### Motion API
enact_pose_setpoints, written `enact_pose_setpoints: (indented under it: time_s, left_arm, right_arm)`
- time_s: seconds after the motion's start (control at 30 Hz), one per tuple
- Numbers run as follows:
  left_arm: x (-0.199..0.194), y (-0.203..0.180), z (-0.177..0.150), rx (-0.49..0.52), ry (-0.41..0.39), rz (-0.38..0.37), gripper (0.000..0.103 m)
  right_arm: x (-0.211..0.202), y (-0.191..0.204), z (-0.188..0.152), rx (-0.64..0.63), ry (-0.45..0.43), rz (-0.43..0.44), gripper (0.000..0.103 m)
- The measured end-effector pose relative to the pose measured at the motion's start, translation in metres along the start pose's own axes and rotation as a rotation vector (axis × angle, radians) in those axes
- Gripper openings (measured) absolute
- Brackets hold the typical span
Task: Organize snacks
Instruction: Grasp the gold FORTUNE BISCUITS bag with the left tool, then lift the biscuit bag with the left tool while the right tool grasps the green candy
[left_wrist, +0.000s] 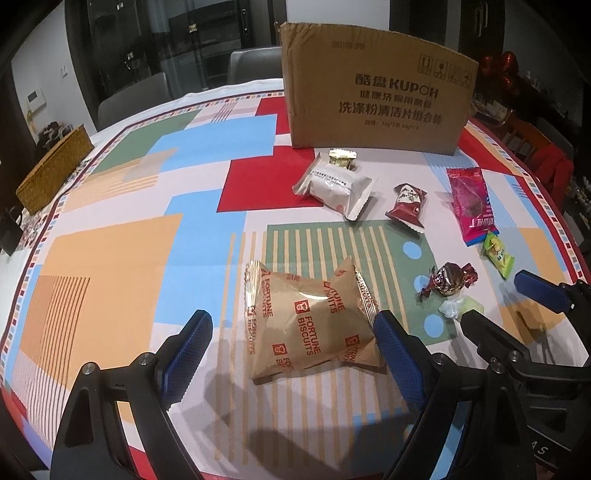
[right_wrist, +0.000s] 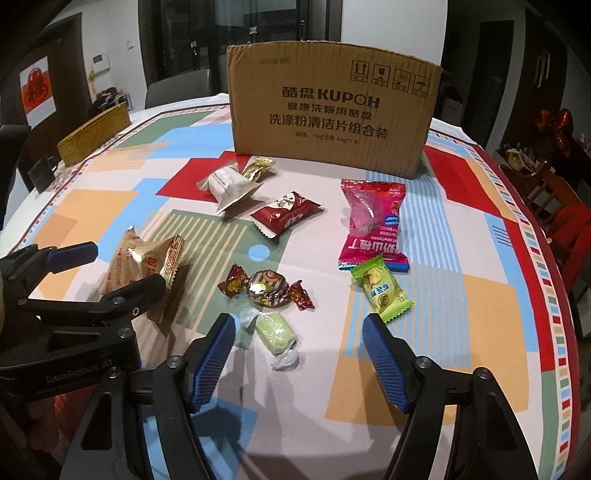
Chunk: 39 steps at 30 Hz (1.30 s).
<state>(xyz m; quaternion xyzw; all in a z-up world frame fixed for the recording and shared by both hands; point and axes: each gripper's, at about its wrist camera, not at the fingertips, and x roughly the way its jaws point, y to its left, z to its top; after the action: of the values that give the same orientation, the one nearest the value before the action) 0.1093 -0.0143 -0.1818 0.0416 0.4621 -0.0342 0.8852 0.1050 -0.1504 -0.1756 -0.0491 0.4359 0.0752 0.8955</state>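
Observation:
Several snacks lie on the patterned tablecloth in front of a cardboard box (left_wrist: 376, 92) (right_wrist: 332, 110). A tan Fortune Biscuits packet (left_wrist: 310, 321) (right_wrist: 144, 269) lies between the open fingers of my left gripper (left_wrist: 291, 332) (right_wrist: 110, 269), touching the right finger. My right gripper (right_wrist: 299, 332) (left_wrist: 506, 299) is open and empty over a pale green wrapped candy (right_wrist: 273, 328) (left_wrist: 458, 308). Nearby lie a brown foil candy (right_wrist: 267, 290) (left_wrist: 448, 282), a green packet (right_wrist: 380, 291) (left_wrist: 498, 254), a pink packet (right_wrist: 373, 221) (left_wrist: 471, 203), a dark red packet (right_wrist: 286, 214) (left_wrist: 406, 208), a white packet (right_wrist: 231, 186) (left_wrist: 334, 186) and a gold candy (right_wrist: 258, 168) (left_wrist: 341, 158).
A woven yellow basket (left_wrist: 51, 173) (right_wrist: 96, 133) stands at the table's far left edge. Chairs (left_wrist: 251, 66) stand behind the table and a red chair (right_wrist: 561, 206) at the right. The table edge (left_wrist: 554, 206) curves close on the right.

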Motion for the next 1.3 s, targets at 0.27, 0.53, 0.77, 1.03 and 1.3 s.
enact_pose_setpoints:
  time_s: [0.27, 0.53, 0.77, 1.03, 1.3]
  left_arm:
    - [0.005, 0.002, -0.001, -0.013, 0.014, -0.013, 0.082]
    - [0.010, 0.002, -0.002, -0.025, 0.029, -0.050, 0.068]
    - [0.006, 0.004, -0.001, -0.035, 0.015, -0.074, 0.049]
    - [-0.002, 0.002, 0.001, -0.032, -0.008, -0.096, 0.039]
    - [-0.011, 0.001, 0.005, -0.031, -0.026, -0.097, 0.039]
  right_arm:
    - [0.010, 0.007, -0.003, -0.018, 0.035, 0.016, 0.042]
    - [0.013, 0.008, -0.002, -0.019, 0.041, 0.020, 0.023]
    - [0.011, 0.007, -0.002, -0.017, 0.034, 0.015, 0.023]
    - [0.004, 0.004, 0.001, -0.001, 0.011, 0.018, 0.022]
    - [-0.004, -0.001, 0.006, 0.016, -0.015, 0.018, 0.022]
